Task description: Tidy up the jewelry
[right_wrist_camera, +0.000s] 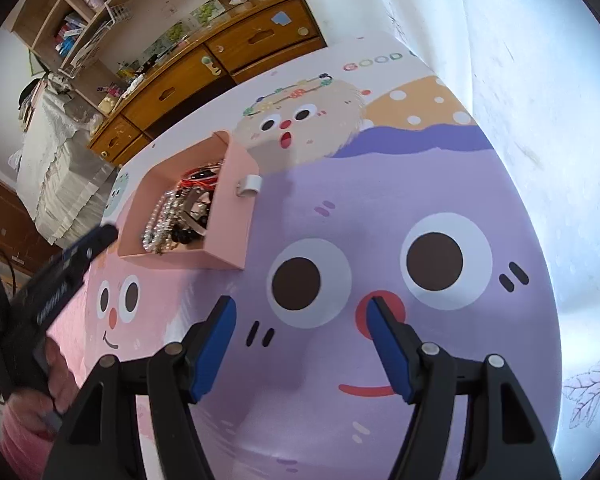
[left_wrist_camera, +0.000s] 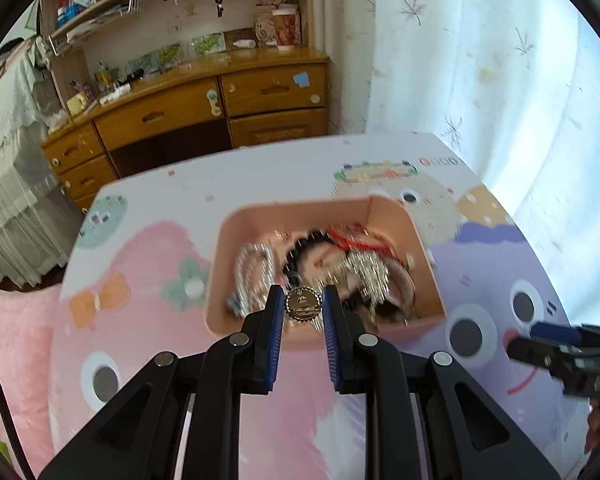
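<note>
The round gold metal pendant (left_wrist_camera: pixel 302 304) has a shiny surface with a toothed edge. The pink box (left_wrist_camera: pixel 392 216) looks like smooth, matt plastic. The strings of silver beads (right_wrist_camera: pixel 160 220) are glossy. The printed cartoon table cover (right_wrist_camera: pixel 380 208) looks smooth and slightly shiny. The brown wooden desk (left_wrist_camera: pixel 204 108) is varnished.

From my left gripper (left_wrist_camera: pixel 302 309), the pink box (left_wrist_camera: pixel 384 212) walls hem in the tangled jewelry heap (left_wrist_camera: pixel 340 264) from ten to two o'clock. The right gripper (left_wrist_camera: pixel 556 340) blocks four o'clock. Under my right gripper (right_wrist_camera: pixel 302 326) the cartoon tabletop (right_wrist_camera: pixel 440 184) lies bare from twelve to three o'clock; the box stands at eleven, beside a white clip (right_wrist_camera: pixel 249 185).
</note>
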